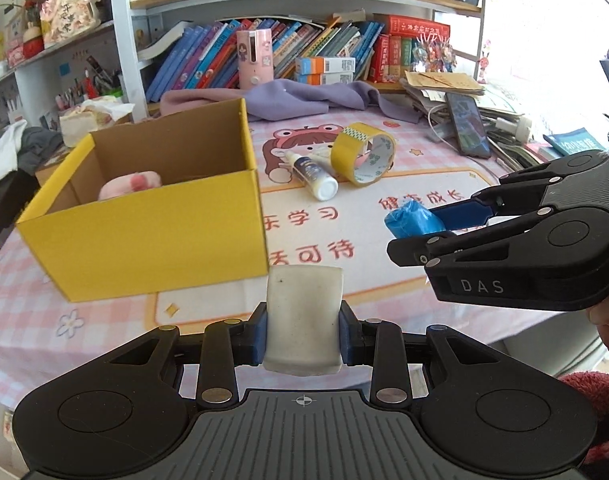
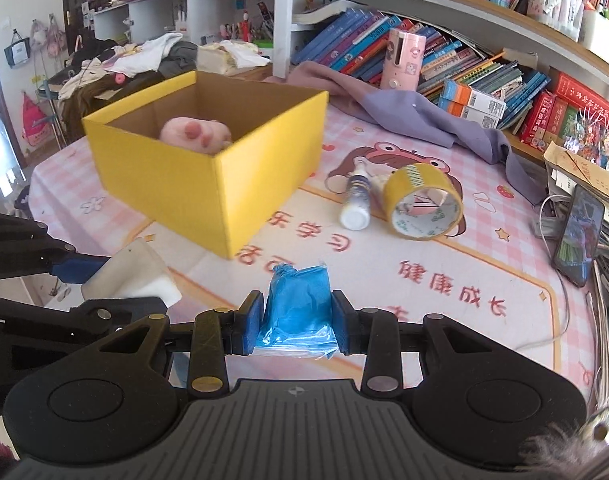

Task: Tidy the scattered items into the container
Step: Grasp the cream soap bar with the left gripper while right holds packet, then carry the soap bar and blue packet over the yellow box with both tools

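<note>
- Carrying two finds toward the yellow box [image 1: 144, 236]: left gripper [image 1: 303, 330] clenched on a white pad [image 1: 303, 316], right gripper [image 2: 297, 322] clamped on a blue plastic roll [image 2: 298, 300], both short of the box's near wall.
- Risking a clipped rim (cardboard, light, likely to slide) or a roll slipping from thin film.
- Waiting just beside the box's far corner: tape ring [image 2: 424, 204] and small bottle [image 2: 356, 200].
- Leaving open cloth before the box; pink plush toy [image 2: 196, 132] already inside.
</note>
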`<control>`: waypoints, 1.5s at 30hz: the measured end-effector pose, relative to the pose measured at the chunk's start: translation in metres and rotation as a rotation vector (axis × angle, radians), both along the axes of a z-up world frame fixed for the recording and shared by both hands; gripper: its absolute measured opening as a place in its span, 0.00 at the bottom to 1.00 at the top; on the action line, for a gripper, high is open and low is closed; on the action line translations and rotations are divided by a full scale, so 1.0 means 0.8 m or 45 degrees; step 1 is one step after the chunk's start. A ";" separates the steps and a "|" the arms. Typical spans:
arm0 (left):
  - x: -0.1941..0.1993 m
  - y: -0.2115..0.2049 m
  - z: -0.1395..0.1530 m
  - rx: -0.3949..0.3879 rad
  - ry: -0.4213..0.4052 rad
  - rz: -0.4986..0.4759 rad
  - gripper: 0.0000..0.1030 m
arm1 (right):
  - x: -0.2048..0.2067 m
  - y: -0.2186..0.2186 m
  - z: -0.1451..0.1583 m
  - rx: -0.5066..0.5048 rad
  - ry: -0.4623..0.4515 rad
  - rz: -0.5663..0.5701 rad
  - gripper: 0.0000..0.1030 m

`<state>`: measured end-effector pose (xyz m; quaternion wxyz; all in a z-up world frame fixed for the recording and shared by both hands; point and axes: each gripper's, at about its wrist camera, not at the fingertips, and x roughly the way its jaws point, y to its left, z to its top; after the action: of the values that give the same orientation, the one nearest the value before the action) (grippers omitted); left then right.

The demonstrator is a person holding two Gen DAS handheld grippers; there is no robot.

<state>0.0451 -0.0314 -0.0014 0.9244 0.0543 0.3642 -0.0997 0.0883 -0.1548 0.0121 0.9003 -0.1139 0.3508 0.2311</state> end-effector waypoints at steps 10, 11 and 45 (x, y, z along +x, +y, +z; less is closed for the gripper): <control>-0.052 0.057 -0.003 0.034 0.010 0.040 0.31 | -0.057 0.059 -0.008 0.031 0.023 0.030 0.33; -0.056 0.063 -0.003 0.035 0.012 0.048 0.31 | -0.060 0.064 -0.009 0.032 0.028 0.038 0.33; -0.041 0.164 0.021 -0.015 -0.056 0.195 0.31 | -0.049 0.172 0.008 0.032 -0.015 0.288 0.33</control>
<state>0.0123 0.1000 0.0153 0.9374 0.0232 0.3463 -0.0298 0.0492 -0.0173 0.0182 0.8719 -0.1428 0.3275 0.3347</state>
